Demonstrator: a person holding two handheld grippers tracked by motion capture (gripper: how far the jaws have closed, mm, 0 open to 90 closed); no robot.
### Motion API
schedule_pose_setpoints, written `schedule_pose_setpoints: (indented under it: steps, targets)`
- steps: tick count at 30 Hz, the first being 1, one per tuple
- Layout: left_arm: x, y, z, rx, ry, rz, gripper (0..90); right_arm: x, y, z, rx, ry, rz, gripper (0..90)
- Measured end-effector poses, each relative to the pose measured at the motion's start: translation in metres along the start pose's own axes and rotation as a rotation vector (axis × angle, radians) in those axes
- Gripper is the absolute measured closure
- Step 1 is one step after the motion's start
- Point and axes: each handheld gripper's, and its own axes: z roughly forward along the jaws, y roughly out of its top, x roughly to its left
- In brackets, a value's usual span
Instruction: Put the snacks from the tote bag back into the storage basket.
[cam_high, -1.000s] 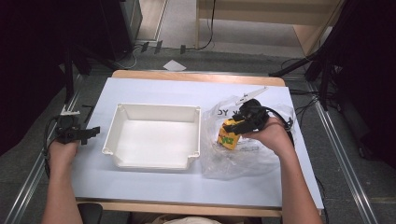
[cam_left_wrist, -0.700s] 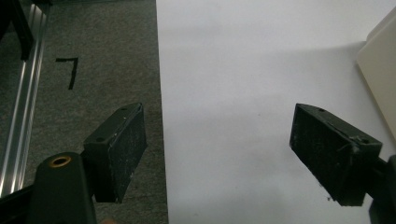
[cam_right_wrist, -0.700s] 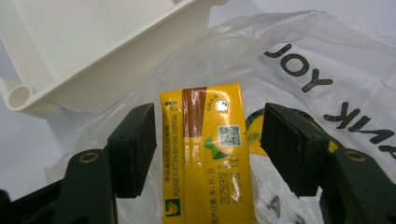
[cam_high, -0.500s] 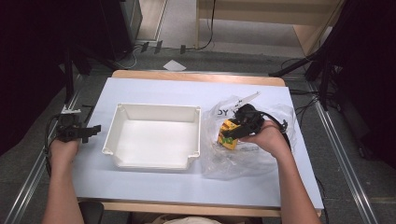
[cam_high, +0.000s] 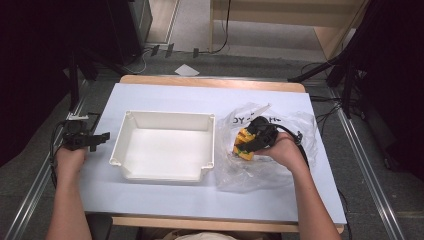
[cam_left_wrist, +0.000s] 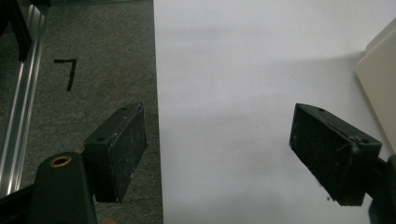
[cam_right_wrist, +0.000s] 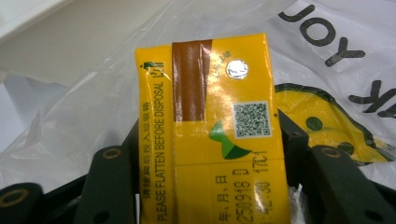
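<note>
A yellow drink carton (cam_high: 242, 146) lies on a clear plastic bag (cam_high: 260, 172) at the table's right. My right gripper (cam_high: 248, 142) reaches over it from the right. In the right gripper view the carton (cam_right_wrist: 210, 107) sits between both jaws, which have just been closing and now touch its two sides; my right gripper (cam_right_wrist: 208, 158) is shut on it. The printed bag (cam_right_wrist: 70, 126) spreads under and behind the carton. My left gripper (cam_high: 101, 137) rests at the table's left edge, and my left gripper (cam_left_wrist: 219, 140) stands wide open over bare white tabletop, holding nothing.
A white rectangular tray (cam_high: 165, 116) stands in the middle of the table, between the two hands; its corner (cam_left_wrist: 380, 60) is at the right of the left gripper view. The table's left edge drops to grey floor (cam_left_wrist: 93, 60). Metal rails run along both sides.
The right hand has sunk a little onto the carton and its jaws have come in against the carton's sides. The left hand has stayed where it was.
</note>
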Motion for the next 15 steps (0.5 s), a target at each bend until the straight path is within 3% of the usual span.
schedule_pose_setpoints:
  steps: [8,15]
  targets:
    - [-0.0032,0.0039,-0.0026,-0.017,-0.007,0.006,20.4,-0.0006,0.0010,-0.0013,-0.001,-0.005,-0.011,51.1]
    - [-0.0027,0.0037,-0.0015,-0.010,-0.007,0.005,20.4,-0.0050,0.0013,-0.0052,0.008,-0.005,0.019,51.9]
